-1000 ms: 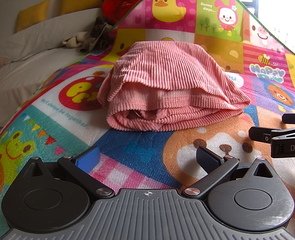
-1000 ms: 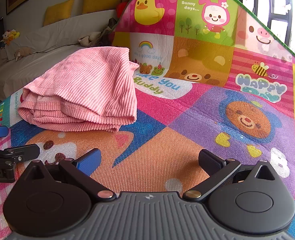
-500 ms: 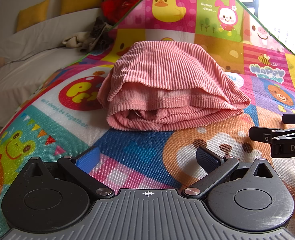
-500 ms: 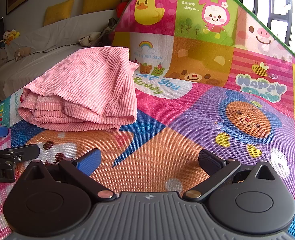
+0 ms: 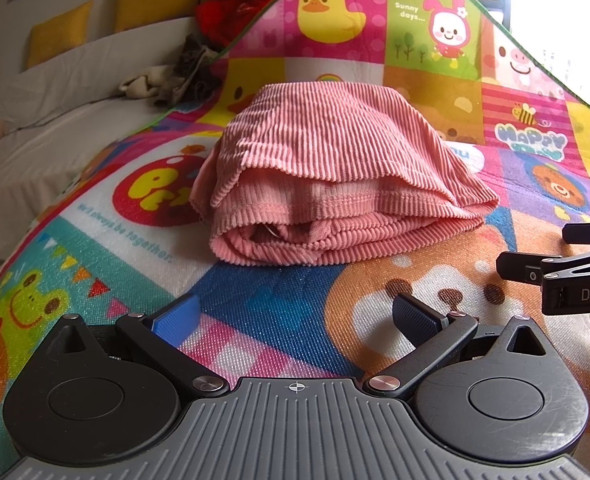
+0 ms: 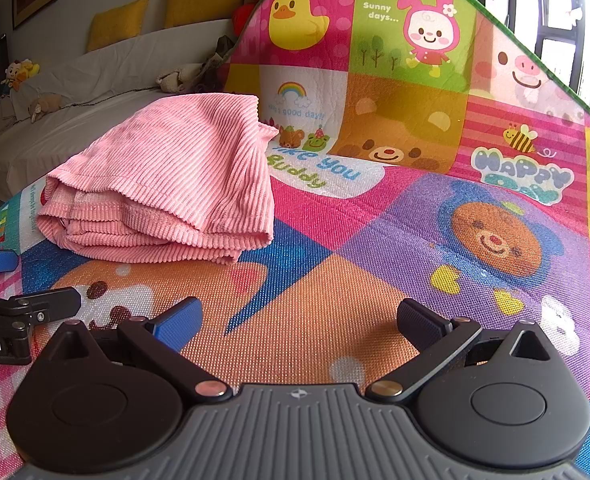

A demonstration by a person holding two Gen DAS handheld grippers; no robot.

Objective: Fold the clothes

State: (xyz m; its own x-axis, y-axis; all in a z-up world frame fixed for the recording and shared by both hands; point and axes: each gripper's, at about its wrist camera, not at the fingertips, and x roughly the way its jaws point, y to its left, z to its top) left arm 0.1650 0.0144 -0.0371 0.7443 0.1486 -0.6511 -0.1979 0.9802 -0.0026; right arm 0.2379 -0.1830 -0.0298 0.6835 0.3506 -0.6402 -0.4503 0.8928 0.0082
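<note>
Cartoon-printed play mat (image 5: 279, 304) carries a folded pink corduroy garment (image 5: 335, 184), its layered open edges facing both cameras, long axis running left to right. Left hand-held gripper (image 5: 295, 316) and right hand-held gripper (image 6: 301, 318) sit spread wide, empty, near it. Only the right wrist view shows the garment's right folded side.

Folded garment (image 5: 335, 188) lies on the play mat (image 5: 279, 304), ahead of the left gripper (image 5: 291, 316) and apart from it. From the right wrist view, the garment (image 6: 167, 176) sits ahead and to the left of the right gripper (image 6: 299, 320), clear of it. The two grippers stand side by side near the mat's front. A sofa (image 5: 55, 120) runs behind and left of the mat, cushions (image 5: 59, 32) along its back. Soft toys (image 6: 23, 72) rest on the sofa's far left.
</note>
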